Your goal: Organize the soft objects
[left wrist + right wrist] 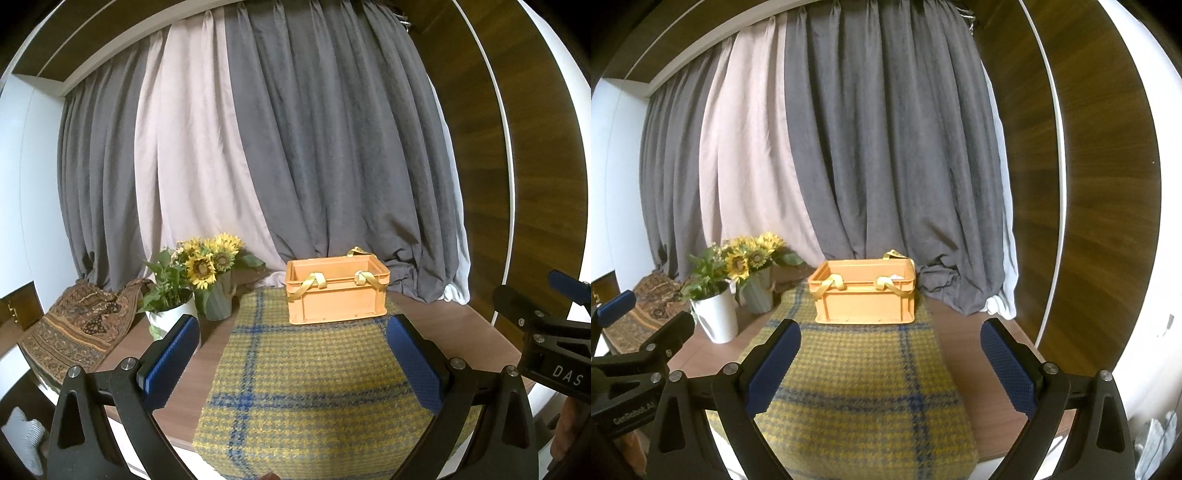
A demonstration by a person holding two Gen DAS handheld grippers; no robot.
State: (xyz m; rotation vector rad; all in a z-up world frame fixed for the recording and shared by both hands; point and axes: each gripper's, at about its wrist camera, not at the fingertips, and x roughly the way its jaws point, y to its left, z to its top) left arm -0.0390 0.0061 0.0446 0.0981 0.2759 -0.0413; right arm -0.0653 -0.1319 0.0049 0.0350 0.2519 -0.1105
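Note:
An orange plastic crate (337, 290) (865, 291) stands at the far end of a yellow and blue checked cloth (310, 384) (864, 387) on the wooden table. Yellow fabric straps (314, 282) (833, 285) hang over the crate's rim; something pale shows inside it in the right wrist view. My left gripper (293, 360) is open and empty above the near part of the cloth. My right gripper (890, 363) is open and empty too, beside the left one, which also shows in the right wrist view (631, 332). The right gripper shows at the left wrist view's right edge (546, 332).
A white pot with green plants (170, 306) (714, 314) and a grey vase of sunflowers (216, 284) (757, 280) stand left of the crate. A patterned brown fabric (79, 328) (653, 299) lies at the far left. Grey and pale curtains (295, 147) hang behind the table.

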